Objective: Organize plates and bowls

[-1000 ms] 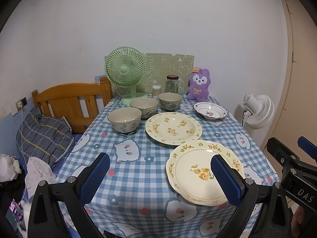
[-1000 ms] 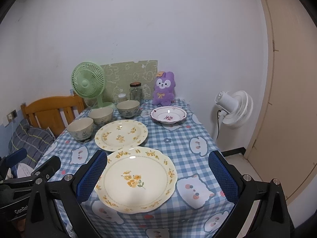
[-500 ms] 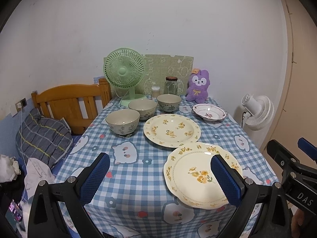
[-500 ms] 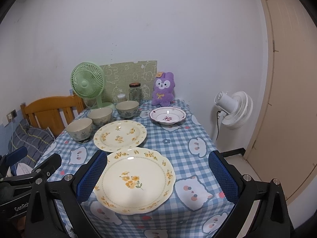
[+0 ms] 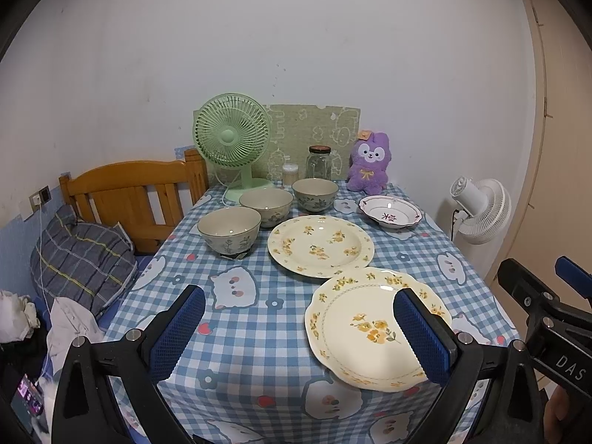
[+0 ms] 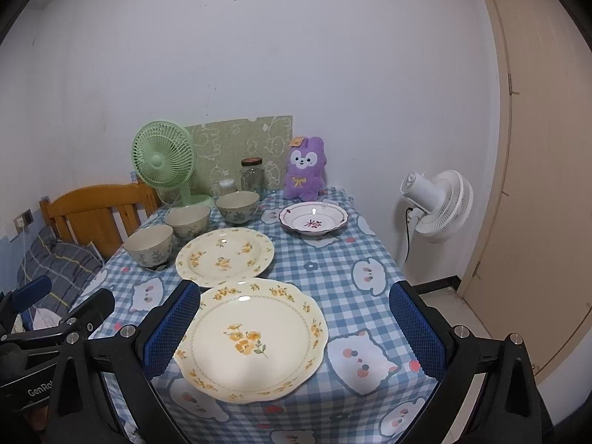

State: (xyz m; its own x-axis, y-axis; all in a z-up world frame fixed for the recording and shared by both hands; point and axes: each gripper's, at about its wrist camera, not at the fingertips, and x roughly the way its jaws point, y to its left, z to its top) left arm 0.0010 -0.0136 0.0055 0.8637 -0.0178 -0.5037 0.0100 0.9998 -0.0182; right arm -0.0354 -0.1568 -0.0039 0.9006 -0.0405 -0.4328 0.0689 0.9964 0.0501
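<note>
Here, three plates and three bowls lie on the blue checked tablecloth (image 6: 333, 270). Taking the green desk fan (image 5: 232, 137) at the far left corner as the landmark: the scalloped plate (image 6: 255, 336) with yellow flowers sits farthest from it, at the near edge of the table; the round floral plate (image 5: 320, 246) lies between that one and the fan, its rim just beside the scalloped rim, though I cannot tell whether they touch. The small red-patterned plate (image 5: 390, 216) rests to the right of the fan, in front of the purple plush toy (image 5: 368, 162). The bowls run in a slanted row from the fan's base toward the near left: the far bowl (image 5: 314, 194), the middle bowl (image 5: 266, 207), the near bowl (image 5: 229, 229), all upright, mouths up. Something dark under the near bowl is too small to make out. All the dishes are round, so none shows a long axis.

Beside the fan stand one glass jar (image 5: 319, 162) and one small container (image 5: 290, 174), contents unclear. A white fan (image 6: 440, 203) stands off the table, right.

The left gripper (image 5: 299, 333) hovers spread wide before the near edge, holding nothing; the right gripper (image 6: 296, 329) likewise gapes wide and empty, its left pad hiding part of the scalloped plate's rim.
</note>
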